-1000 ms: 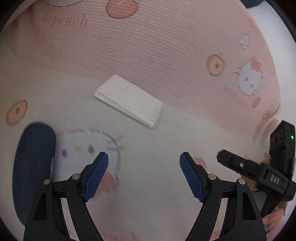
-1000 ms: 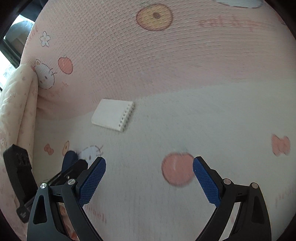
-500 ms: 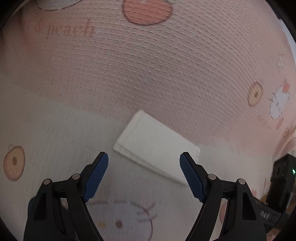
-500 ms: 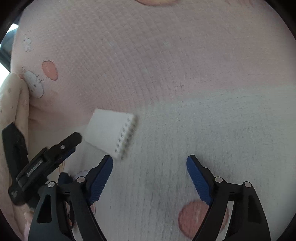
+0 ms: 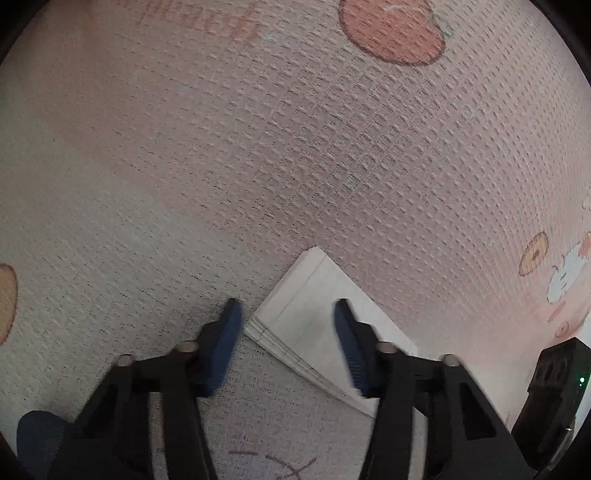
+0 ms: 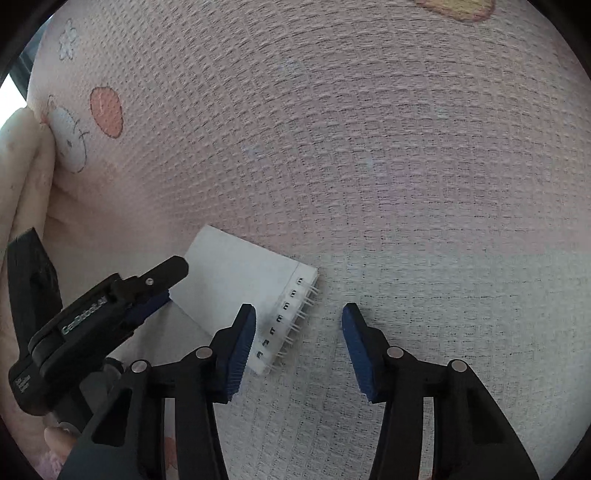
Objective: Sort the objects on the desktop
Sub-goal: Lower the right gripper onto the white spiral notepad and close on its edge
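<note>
Both grippers closing; notepad [image 6: 240, 284] edge btwn left fingers [image 5: 225, 343], untouched

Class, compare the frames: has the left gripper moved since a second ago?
Yes. The left gripper has advanced toward the white spiral notebook, now straddling its corner, jaws closing.

Both wrist views close, downward, sharing notebook [image 5: 325, 314]

Pink and white waffle-weave blanket [image 5: 332, 155], printed peach [image 5: 391, 33], cartoon cat face [image 6: 68, 138]
</note>
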A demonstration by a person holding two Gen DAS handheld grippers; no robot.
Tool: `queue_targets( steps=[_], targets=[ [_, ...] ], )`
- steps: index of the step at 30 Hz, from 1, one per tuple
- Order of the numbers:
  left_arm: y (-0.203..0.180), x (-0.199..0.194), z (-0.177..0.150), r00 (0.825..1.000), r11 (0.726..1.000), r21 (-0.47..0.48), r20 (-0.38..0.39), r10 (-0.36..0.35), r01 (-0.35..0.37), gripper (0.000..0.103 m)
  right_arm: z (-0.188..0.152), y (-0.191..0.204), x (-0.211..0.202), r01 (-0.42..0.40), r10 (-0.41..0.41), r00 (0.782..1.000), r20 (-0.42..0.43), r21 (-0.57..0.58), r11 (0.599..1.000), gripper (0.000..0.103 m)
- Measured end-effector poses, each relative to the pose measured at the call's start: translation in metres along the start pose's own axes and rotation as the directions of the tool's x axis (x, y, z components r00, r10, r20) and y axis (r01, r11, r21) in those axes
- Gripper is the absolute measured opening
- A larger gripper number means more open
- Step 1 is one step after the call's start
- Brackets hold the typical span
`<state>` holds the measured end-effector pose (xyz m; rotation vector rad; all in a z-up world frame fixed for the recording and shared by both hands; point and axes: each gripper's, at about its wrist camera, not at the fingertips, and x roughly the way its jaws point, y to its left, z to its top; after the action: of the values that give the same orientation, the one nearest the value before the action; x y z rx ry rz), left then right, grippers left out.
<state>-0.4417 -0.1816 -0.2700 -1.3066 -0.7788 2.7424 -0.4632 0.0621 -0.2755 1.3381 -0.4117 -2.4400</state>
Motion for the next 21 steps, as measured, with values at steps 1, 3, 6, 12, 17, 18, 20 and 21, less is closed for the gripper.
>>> queue_targets(
  steps=[1,3,6,12,17,18,20,21],
  targets=[
    [-0.001,0.0,-0.001,1.0,1.0,0.008,-0.007,0.006,-0.006,0.035,-0.001,0.001,0.0,0.002,-0.002,1.0,0.0,-0.008,1.0,0.045],
    [-0.005,0.001,-0.006,0.999,1.0,0.017,-0.037,-0.012,0.013,0.028,-0.004,0.005,0.0,0.017,-0.017,1.0,-0.005,-0.026,1.0,0.04],
    [-0.009,-0.004,-0.014,0.999,0.999,0.051,-0.051,0.016,-0.013,0.028,-0.009,0.012,0.001,0.048,-0.05,0.999,-0.022,-0.082,0.995,0.039],
    [-0.01,-0.024,-0.043,0.995,0.999,0.037,-0.099,-0.005,0.009,0.028,-0.025,0.01,-0.012,0.061,-0.067,0.995,-0.071,-0.091,0.994,0.038],
    [-0.019,-0.041,-0.078,0.992,0.997,0.076,-0.127,0.004,0.005,0.028,-0.048,0.003,-0.032,0.091,-0.102,0.989,-0.104,-0.103,0.99,0.038],
    [-0.023,-0.046,-0.087,0.991,0.996,0.086,-0.134,0.002,0.01,0.028,-0.052,0.0,-0.036,0.096,-0.107,0.988,-0.109,-0.1,0.99,0.038],
    [-0.028,-0.053,-0.101,0.988,0.995,0.094,-0.153,-0.004,0.018,0.028,-0.06,-0.008,-0.046,0.103,-0.113,0.986,-0.121,-0.083,0.991,0.038],
    [-0.031,-0.056,-0.109,0.987,0.995,0.099,-0.162,-0.007,0.023,0.028,-0.065,-0.013,-0.051,0.107,-0.116,0.985,-0.127,-0.073,0.992,0.038]
  ],
)
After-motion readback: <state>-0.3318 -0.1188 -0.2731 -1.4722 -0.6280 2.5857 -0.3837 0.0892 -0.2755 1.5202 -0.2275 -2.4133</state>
